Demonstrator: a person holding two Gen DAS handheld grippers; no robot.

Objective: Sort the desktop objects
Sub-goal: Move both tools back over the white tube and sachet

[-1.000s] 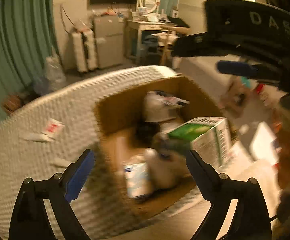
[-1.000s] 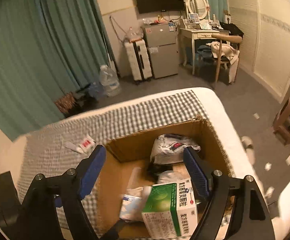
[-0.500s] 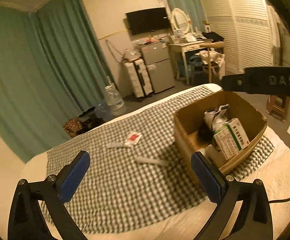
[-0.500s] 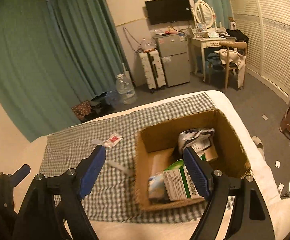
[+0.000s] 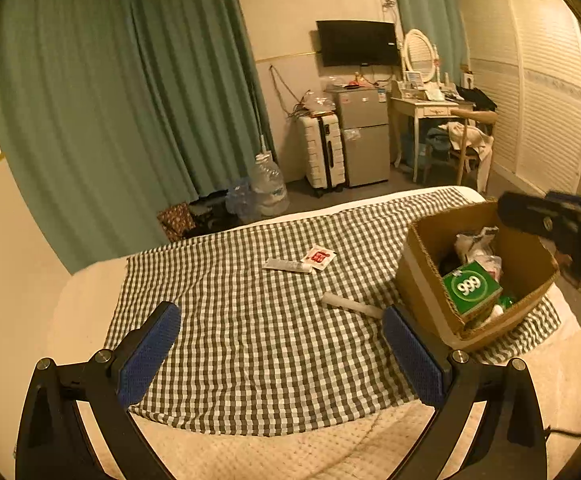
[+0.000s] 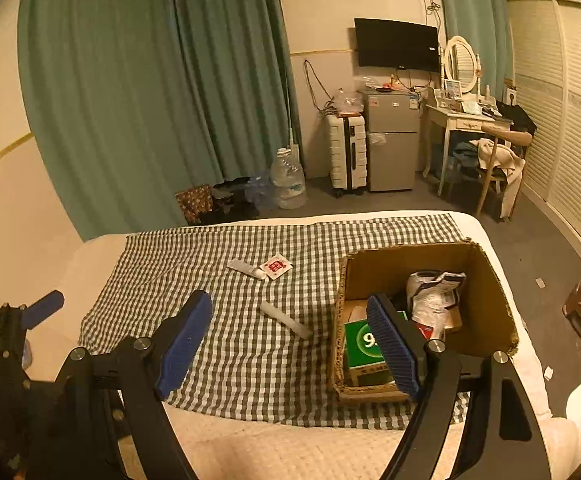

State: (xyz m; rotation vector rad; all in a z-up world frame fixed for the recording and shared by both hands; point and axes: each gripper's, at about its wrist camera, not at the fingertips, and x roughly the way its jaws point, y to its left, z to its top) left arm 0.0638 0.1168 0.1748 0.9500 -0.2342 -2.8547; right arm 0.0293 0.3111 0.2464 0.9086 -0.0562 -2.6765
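A green-and-white checked cloth [image 5: 250,340] lies across a bed with a pale textured cover [image 5: 550,392], and a cardboard box [image 5: 422,276] stands on the cloth's right part, its top open. Inside the box a green packet marked 999 [image 5: 472,288] lies toward the near side, with a crumpled white bag [image 6: 434,296] behind it and darker items that cannot be made out. Three things lie loose on the cloth, left of the box: a white tube [image 5: 288,266] touching or just overlapping a small square sachet with a red print [image 5: 318,257], and, nearer the box, a pale stick-shaped tube [image 6: 286,319] lying slantwise just beside the box's left wall. The left gripper [image 5: 280,352] hangs above the near part of the cloth with its blue-padded fingers [image 5: 148,354] spread wide and nothing between them. The right gripper [image 6: 290,344] hangs likewise spread wide and empty, its right finger overlapping the box's near left corner in its own view (whether it touches the cardboard cannot be told). In the left wrist view the right gripper's dark body shows at the right edge, above the box's far rim. Beyond the bed stand teal curtains [image 6: 150,92], a white suitcase [image 6: 348,152], a small grey fridge [image 6: 392,140], a dressing table with an oval mirror [image 6: 460,116], and a wall-mounted television [image 6: 396,45].
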